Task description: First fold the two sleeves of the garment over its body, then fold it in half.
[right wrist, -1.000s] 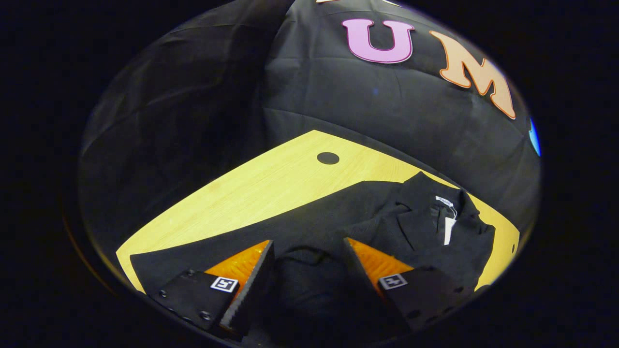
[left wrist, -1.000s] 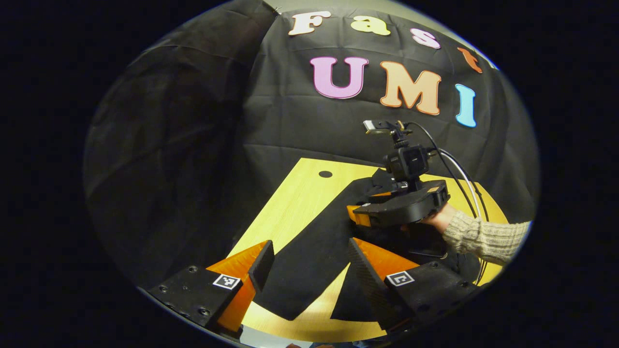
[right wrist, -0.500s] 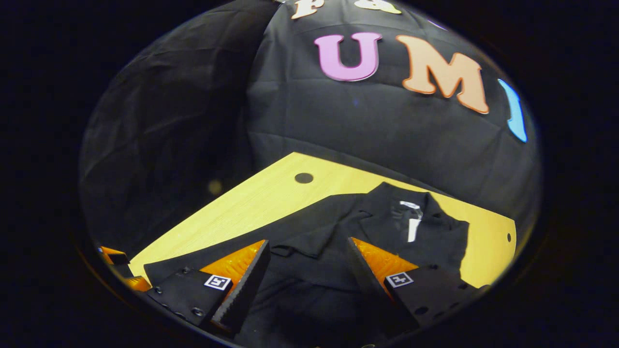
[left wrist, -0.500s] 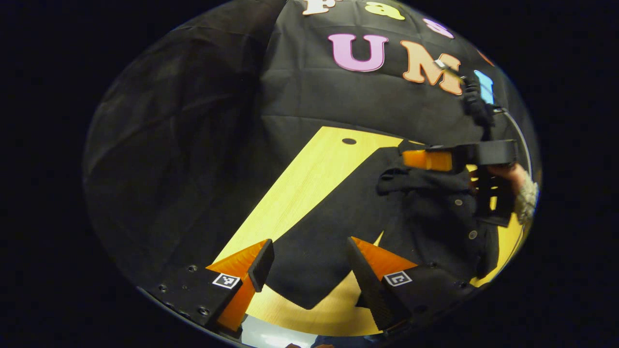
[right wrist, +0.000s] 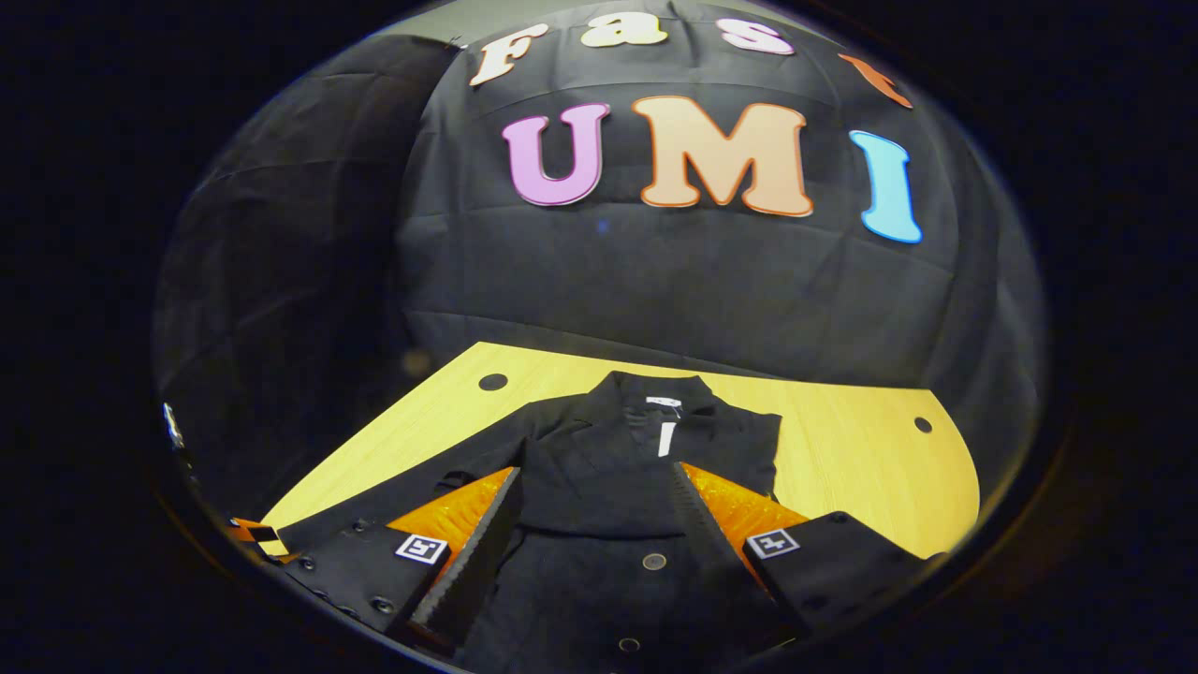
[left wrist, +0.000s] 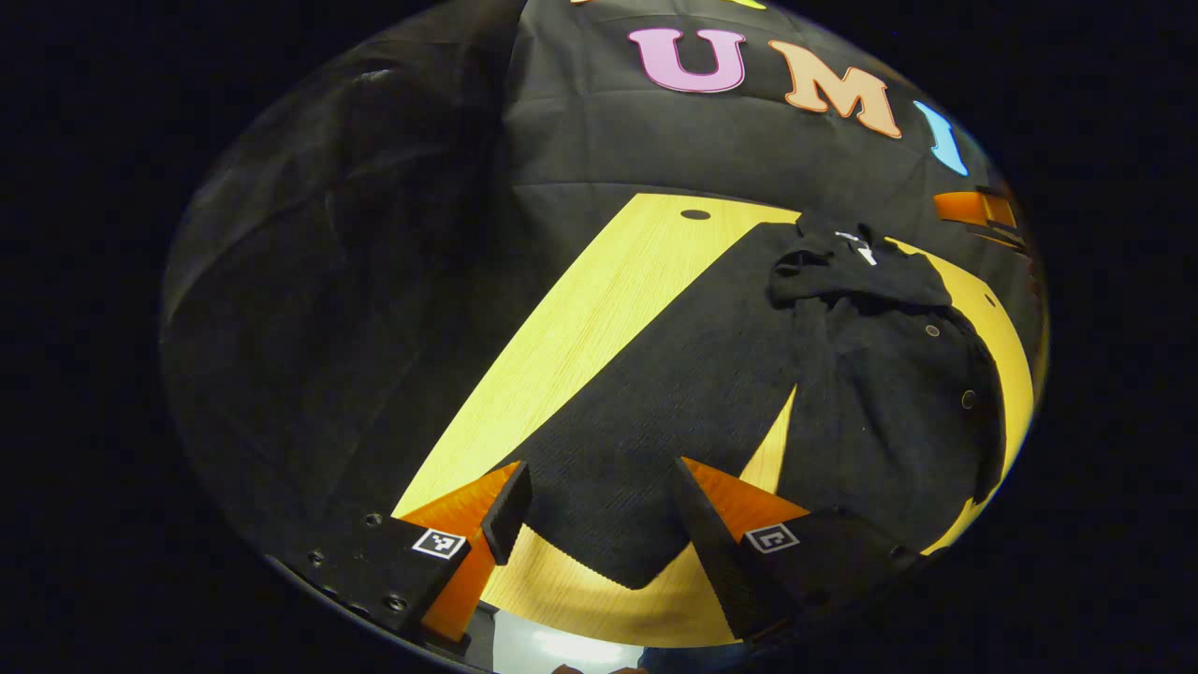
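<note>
A black buttoned garment (right wrist: 608, 487) lies flat on the yellow table (right wrist: 842, 459), collar and white label (right wrist: 663, 432) at the far end. Its right side ends in a straight edge, with a sleeve lying over the body. The other sleeve (left wrist: 655, 421) stretches out long towards my left gripper (left wrist: 599, 501), whose open fingers straddle the cuff end. My right gripper (right wrist: 594, 505) hangs open over the garment's buttoned front, holding nothing. In the left gripper view the garment's body (left wrist: 889, 393) lies to the right, and the right gripper (left wrist: 973, 208) shows at the far right edge.
The table has small dark holes (right wrist: 493, 381) (right wrist: 924, 424) near its far corners. Black cloth walls close in behind and to the left. Bare tabletop (left wrist: 580, 328) lies left of the outstretched sleeve. The left gripper (right wrist: 251, 534) shows at the bottom left of the right gripper view.
The right gripper has drawn back from the collar area and swung off to the right. The left gripper has come closer over the outstretched sleeve's end.
</note>
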A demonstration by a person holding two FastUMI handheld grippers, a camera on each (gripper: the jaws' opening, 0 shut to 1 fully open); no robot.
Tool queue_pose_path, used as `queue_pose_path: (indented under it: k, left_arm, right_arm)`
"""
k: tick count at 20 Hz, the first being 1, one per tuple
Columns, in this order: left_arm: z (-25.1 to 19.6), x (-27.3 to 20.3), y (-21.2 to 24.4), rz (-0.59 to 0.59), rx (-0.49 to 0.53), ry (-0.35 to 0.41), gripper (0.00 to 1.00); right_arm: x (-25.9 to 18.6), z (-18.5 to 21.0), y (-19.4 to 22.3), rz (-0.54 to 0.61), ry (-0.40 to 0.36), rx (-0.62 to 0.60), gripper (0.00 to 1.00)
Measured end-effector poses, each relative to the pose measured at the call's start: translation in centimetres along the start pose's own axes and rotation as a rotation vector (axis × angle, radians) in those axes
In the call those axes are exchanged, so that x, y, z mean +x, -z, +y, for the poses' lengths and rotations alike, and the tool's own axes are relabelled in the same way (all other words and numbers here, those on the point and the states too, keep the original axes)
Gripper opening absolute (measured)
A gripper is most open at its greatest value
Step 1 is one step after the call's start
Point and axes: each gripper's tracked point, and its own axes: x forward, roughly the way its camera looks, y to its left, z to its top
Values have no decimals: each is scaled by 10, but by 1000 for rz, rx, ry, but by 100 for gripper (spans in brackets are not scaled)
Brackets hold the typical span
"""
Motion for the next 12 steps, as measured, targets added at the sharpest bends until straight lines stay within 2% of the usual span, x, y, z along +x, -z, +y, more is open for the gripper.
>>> queue_pose_path:
  k: [3,7,12]
  left_arm:
    - [0,5,6,17,-3,-11,92]
    - [3,11,15,37,-1,-20,92]
    - [0,12,15,27,9,13,92]
  right_arm:
    - [-18,-13,9,-23,16,48,98]
    - [-37,-33,32,3,53,30,99]
    - [-57,-44,49,28,82,37,99]
